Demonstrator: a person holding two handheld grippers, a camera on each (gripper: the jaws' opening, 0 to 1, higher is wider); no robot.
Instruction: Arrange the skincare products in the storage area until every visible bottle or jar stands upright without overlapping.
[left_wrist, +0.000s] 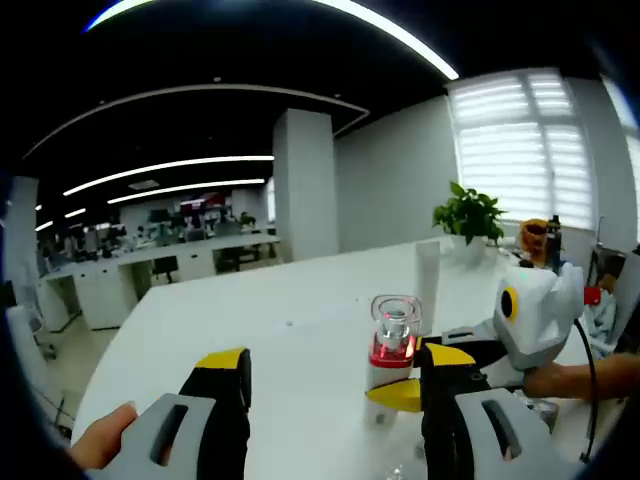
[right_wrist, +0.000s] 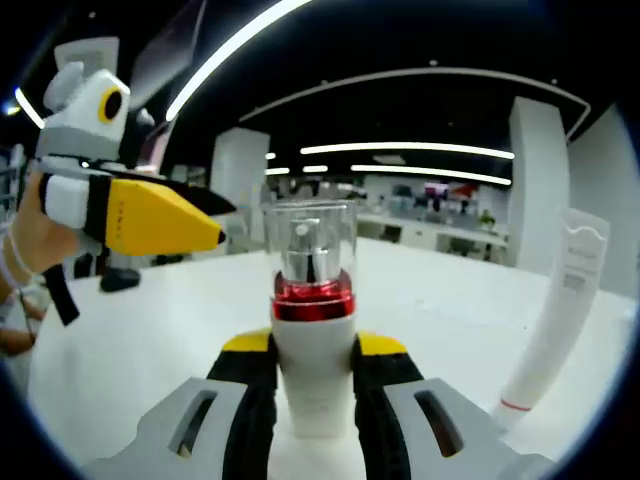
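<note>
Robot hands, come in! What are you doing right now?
Right gripper shut on spray bottle, upright on white table. Left gripper open beside it. White tube stands nearby.

White spray bottle (right_wrist: 313, 345), red collar, clear cap, stands upright.

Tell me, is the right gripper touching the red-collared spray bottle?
Touching. In the right gripper view, the right gripper has both jaws pressed against the white body of the spray bottle, with no gap on either side.
</note>
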